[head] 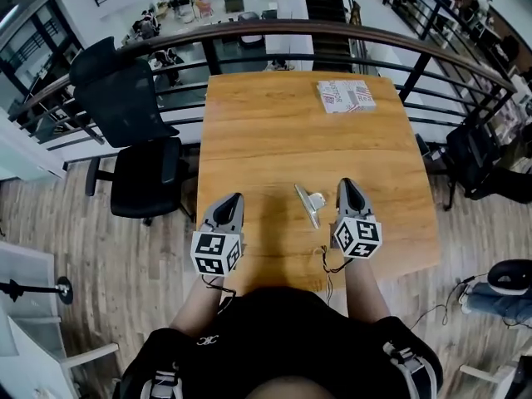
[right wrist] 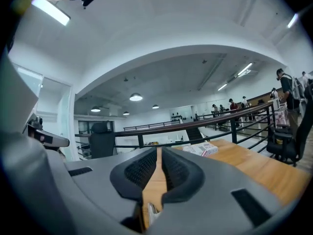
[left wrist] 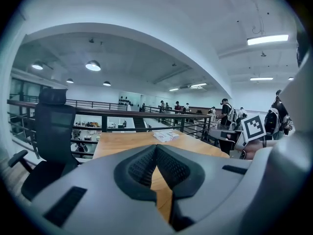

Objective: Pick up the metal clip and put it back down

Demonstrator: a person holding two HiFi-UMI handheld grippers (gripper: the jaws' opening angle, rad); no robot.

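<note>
The metal clip lies flat on the wooden table near its front edge, silver, with its long side running away from me. My left gripper hovers to the clip's left, apart from it, jaws shut and empty. My right gripper is just to the right of the clip, not touching it; its jaws stand together with nothing held. A small silvery sliver shows low in the slit between the right jaws; I cannot tell if it is the clip.
A white printed packet lies at the table's far right. A black office chair stands left of the table. A curved railing runs behind the far edge, above a lower floor. A bag sits to the right.
</note>
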